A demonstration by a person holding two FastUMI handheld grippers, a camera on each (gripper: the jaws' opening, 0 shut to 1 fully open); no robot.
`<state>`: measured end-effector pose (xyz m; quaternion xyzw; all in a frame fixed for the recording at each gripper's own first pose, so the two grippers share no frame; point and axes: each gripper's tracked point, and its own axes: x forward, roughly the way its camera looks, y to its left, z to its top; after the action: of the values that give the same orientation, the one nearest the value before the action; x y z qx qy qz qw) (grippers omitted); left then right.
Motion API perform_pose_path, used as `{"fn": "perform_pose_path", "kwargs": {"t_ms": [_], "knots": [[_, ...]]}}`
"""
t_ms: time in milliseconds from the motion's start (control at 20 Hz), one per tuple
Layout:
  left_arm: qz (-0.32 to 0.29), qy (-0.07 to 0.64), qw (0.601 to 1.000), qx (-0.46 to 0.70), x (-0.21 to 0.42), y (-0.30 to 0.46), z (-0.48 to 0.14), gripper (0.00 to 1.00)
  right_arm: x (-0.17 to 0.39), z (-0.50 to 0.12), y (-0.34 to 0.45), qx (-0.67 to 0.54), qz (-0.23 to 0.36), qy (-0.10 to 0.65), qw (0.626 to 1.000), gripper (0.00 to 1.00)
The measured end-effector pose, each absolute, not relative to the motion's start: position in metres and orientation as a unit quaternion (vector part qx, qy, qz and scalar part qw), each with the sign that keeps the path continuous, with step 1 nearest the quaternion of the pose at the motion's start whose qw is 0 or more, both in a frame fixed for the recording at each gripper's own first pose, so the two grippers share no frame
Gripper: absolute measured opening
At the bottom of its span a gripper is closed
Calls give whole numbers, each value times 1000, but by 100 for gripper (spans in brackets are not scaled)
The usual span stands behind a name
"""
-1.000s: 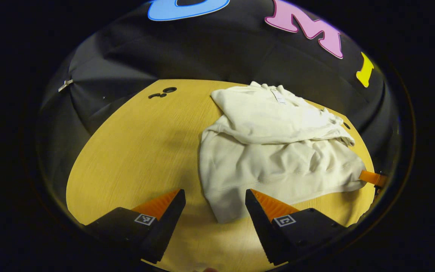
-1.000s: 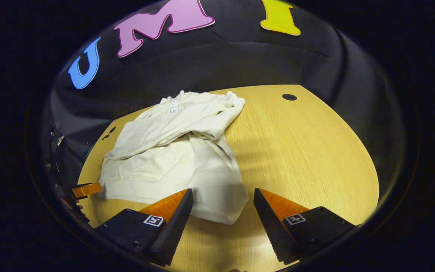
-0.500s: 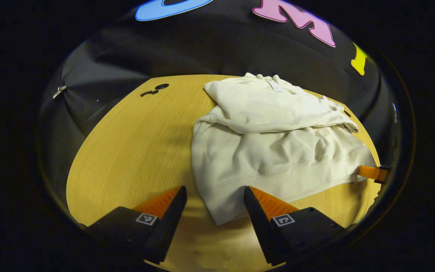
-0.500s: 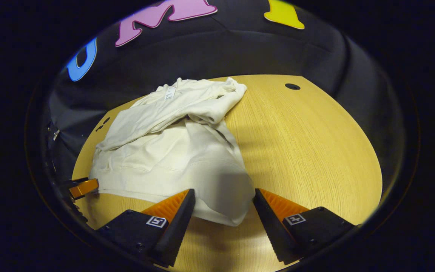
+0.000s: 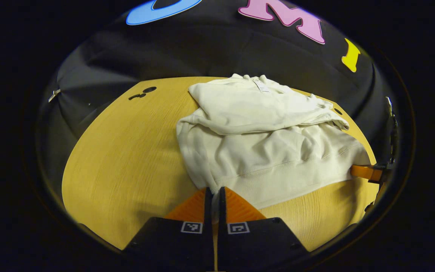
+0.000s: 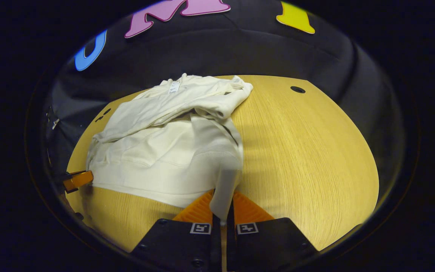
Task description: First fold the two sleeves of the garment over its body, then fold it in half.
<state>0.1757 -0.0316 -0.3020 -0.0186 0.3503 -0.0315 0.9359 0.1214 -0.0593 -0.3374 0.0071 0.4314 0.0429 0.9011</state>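
Left gripper (image 5: 213,196): fingers brought together, tips pinching the near hem corner of the garment (image 5: 263,147) (cloth just caught at the tips), held low over the table, pointing forward. In the right gripper view it shows as a tip at the far left edge, against the hem.

Right gripper (image 6: 223,202): fingers closed on the other hem corner, a fold of cloth standing up between them and pressed from both sides, also low and pointing forward. In the left gripper view its tip lies at the far right edge of the hem
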Motion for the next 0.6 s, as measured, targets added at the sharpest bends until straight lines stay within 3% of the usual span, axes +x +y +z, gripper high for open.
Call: {"fn": "perform_pose_path", "kwargs": {"t_ms": [150, 200, 250, 600], "knots": [[-34, 356, 934, -23, 174, -33, -299, 7, 121, -336, -59, 26, 47, 440, 896, 8], [-30, 356, 934, -28, 173, -30, -297, 7, 123, -332, -61, 27, 44, 436, 898, 20], [-28, 353, 934, -38, 174, -29, -293, 6, 126, -328, -62, 26, 45, 432, 900, 7], [-28, 328, 942, -66, 184, -32, -247, 6, 164, -281, -44, 22, 73, 385, 920, 7]]}}
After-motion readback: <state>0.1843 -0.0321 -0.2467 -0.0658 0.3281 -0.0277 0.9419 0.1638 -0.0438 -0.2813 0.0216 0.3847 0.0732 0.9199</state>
